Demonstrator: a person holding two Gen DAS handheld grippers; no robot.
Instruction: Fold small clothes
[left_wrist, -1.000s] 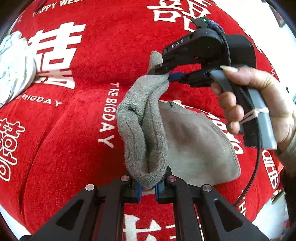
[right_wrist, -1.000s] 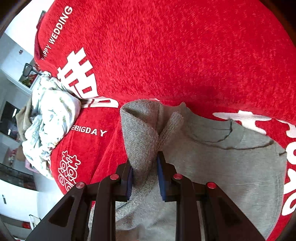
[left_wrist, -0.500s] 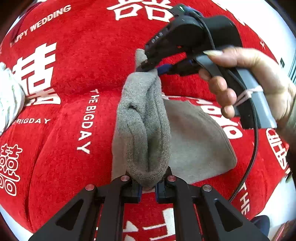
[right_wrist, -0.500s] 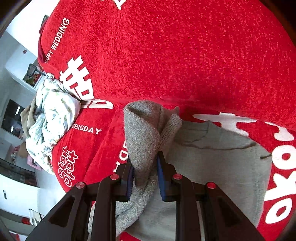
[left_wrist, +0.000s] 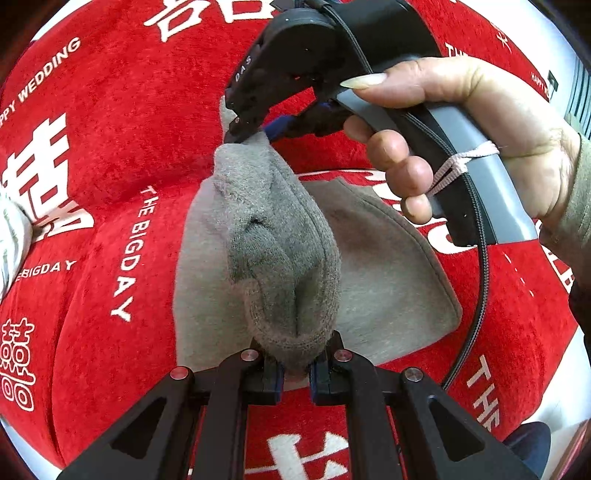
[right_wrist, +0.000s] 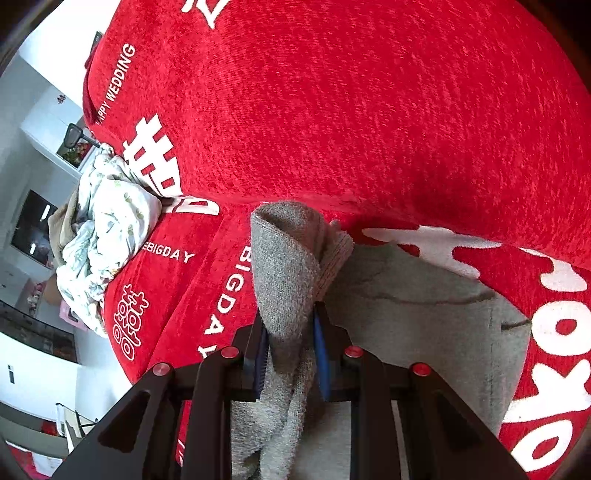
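- Leftmost, a crumpled white floral cloth (right_wrist: 107, 236) lies at the edge of the red printed blanket (left_wrist: 110, 122).
- Centrally, the left gripper (left_wrist: 295, 373) pinches one end of the grey garment (left_wrist: 280, 258), lifted above the blanket.
- Rightward, the right gripper (right_wrist: 291, 354), held by a hand (left_wrist: 461, 140), clamps the folded edge's other end; the remainder lies flat.
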